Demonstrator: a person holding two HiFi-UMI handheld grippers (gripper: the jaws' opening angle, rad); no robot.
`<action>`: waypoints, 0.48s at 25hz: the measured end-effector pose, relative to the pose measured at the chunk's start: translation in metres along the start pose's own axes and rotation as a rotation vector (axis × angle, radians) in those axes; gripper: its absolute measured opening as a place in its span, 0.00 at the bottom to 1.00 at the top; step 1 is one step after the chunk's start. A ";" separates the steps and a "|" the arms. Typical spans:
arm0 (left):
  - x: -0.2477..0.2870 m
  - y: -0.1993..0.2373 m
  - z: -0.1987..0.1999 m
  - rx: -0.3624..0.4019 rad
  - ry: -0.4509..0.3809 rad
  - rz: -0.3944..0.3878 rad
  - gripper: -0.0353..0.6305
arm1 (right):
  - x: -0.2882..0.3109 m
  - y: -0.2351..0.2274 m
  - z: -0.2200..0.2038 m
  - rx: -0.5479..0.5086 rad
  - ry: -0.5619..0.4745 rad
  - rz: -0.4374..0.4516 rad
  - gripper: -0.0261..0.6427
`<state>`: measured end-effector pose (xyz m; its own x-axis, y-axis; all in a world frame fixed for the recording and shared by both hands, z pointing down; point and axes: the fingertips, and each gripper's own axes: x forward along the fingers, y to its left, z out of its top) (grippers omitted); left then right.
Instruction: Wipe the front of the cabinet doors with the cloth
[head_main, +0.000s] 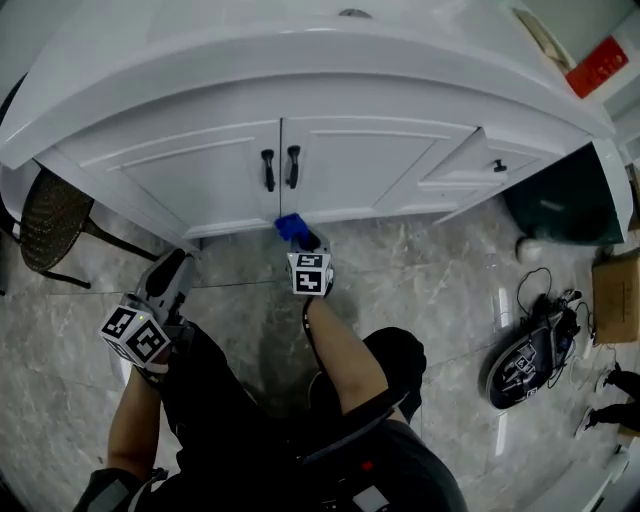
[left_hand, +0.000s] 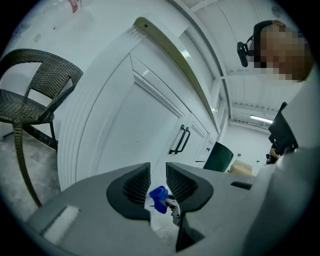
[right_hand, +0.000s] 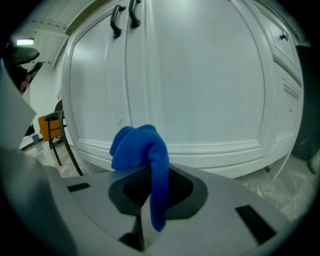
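Both arms reach forward and down, grippers held low.
Left gripper (head_main: 168, 270) sits off to the left, jaws slightly apart with nothing between them; right gripper (head_main: 303, 240) reaches farther ahead, jaws clamped on the cloth (right_hand: 137, 145).

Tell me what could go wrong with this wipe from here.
The cloth is bunched in the right gripper, so little fabric may meet the cabinet doors and the hard jaws might scrape the paint. Only a narrow fold is clamped; drag could pull it free. Higher up, the black handles might snag it.
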<state>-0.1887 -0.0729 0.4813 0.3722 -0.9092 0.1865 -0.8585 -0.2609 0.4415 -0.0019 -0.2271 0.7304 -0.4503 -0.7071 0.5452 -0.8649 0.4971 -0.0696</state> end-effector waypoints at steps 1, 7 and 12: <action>0.004 -0.003 0.000 0.007 0.003 -0.009 0.20 | -0.005 -0.005 0.002 0.010 -0.006 -0.003 0.12; 0.018 -0.007 0.006 0.004 -0.017 -0.031 0.20 | -0.040 -0.005 0.034 0.171 -0.083 0.068 0.12; 0.012 -0.006 0.018 0.002 -0.056 -0.014 0.20 | -0.080 0.039 0.068 0.203 -0.044 0.234 0.12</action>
<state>-0.1851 -0.0881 0.4646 0.3639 -0.9222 0.1312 -0.8543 -0.2743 0.4416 -0.0146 -0.1856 0.6271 -0.6478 -0.6082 0.4587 -0.7611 0.5415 -0.3569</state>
